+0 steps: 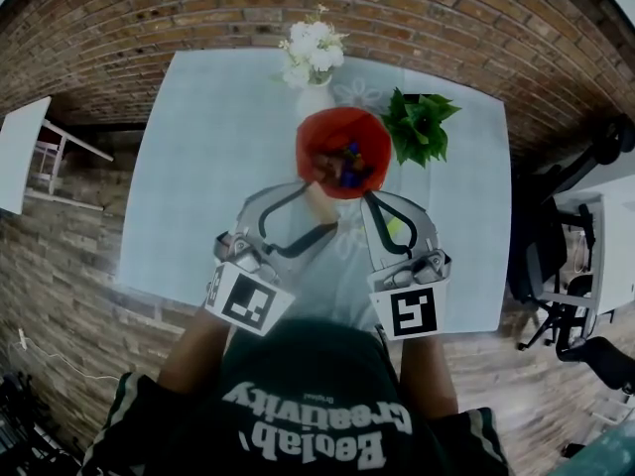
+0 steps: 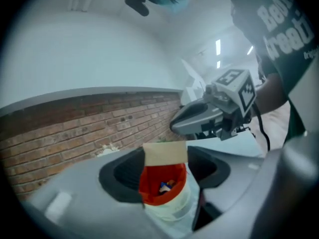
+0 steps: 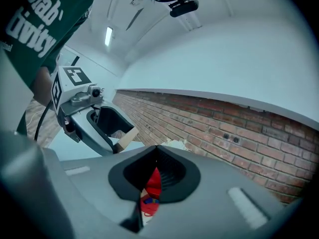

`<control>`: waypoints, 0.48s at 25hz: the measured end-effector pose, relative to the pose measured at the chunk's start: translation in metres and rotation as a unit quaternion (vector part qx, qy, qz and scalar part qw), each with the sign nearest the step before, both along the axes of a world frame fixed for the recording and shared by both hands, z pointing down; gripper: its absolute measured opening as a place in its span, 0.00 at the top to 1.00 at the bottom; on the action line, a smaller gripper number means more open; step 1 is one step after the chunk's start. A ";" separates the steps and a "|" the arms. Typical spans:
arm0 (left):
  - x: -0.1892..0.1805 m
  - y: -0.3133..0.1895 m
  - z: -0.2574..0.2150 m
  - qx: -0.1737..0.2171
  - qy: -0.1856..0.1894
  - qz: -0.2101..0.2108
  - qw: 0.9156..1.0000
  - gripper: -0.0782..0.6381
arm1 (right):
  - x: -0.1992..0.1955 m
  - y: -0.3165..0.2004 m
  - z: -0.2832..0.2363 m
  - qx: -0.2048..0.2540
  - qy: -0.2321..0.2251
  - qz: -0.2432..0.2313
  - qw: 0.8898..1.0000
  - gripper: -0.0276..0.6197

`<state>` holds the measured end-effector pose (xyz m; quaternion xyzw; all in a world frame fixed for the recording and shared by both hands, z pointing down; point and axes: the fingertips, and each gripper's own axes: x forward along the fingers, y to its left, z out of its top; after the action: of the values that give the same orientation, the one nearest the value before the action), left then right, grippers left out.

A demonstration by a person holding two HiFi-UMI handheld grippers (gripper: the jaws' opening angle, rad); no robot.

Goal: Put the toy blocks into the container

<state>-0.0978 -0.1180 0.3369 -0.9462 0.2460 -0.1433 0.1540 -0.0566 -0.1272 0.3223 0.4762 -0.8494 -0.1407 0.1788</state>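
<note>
A red container (image 1: 342, 152) holding several coloured toy blocks stands in the middle of the pale table (image 1: 198, 167). My left gripper (image 1: 316, 192) is shut on a beige wooden block (image 1: 319, 200) just at the container's near rim. In the left gripper view that block (image 2: 165, 153) sits between the jaws above the container (image 2: 162, 185). My right gripper (image 1: 369, 198) hovers beside the container's near right rim, shut with nothing held. In the right gripper view its tips (image 3: 155, 151) meet over the container (image 3: 153, 185), and the left gripper's block (image 3: 126, 139) shows at left.
A white vase of flowers (image 1: 314, 62) stands behind the container and a green plant (image 1: 419, 127) to its right. A small yellow-green piece (image 1: 395, 228) shows under the right gripper. Office chairs (image 1: 575, 216) stand off the table's right edge.
</note>
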 end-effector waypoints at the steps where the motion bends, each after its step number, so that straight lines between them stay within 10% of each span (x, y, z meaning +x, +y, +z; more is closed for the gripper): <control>1: 0.000 -0.004 0.002 -0.001 -0.003 -0.002 1.000 0.51 | 0.001 -0.001 0.001 -0.001 0.000 0.001 1.000 0.95; 12: 0.018 -0.060 0.045 -0.036 -0.063 -0.032 0.997 0.51 | 0.019 -0.026 0.021 -0.023 0.000 0.013 1.000 0.95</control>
<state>-0.0794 -0.1783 0.3820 -0.9321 0.2602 -0.2159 0.1301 -0.0373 -0.1531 0.3435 0.4827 -0.8462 -0.1194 0.1916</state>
